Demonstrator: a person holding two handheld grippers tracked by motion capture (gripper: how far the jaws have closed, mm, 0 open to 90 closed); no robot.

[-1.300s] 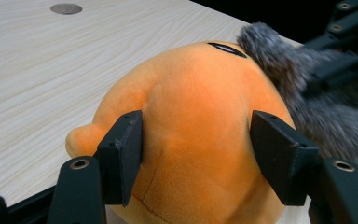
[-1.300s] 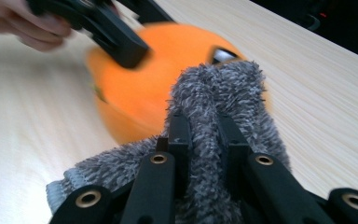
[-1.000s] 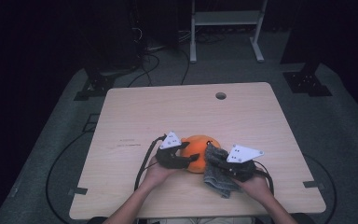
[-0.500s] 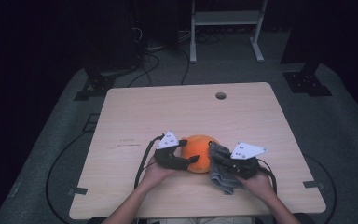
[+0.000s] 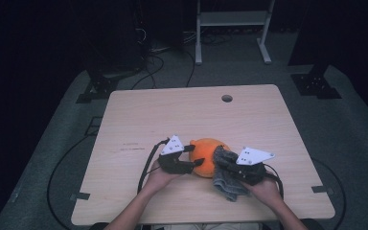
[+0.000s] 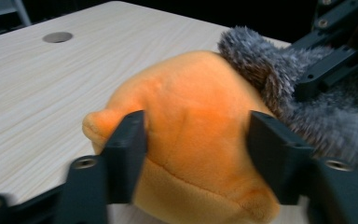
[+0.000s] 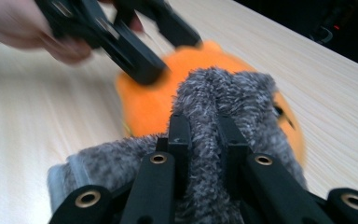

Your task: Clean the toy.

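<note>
On the counter, near its front edge, sits an orange plush, with both tools working on it from either side. The left tool straddles the plush: in the left gripper view its jaws stand apart with the orange body between them, close against the fabric on both sides, though whether they press it I cannot tell. The right tool is clamped on a grey cloth; in the right gripper view a fold of the fuzzy cloth is pinched between the two jaws and lies against the top and near side of the plush.

The step in hand looks like wiping the plush with the cloth while the other tool steadies it. The next move probably calls for a firm hold from the left tool so the soft toy does not roll or slide, and for the right tool to drag the cloth across the surface without letting the fold slip free.
</note>
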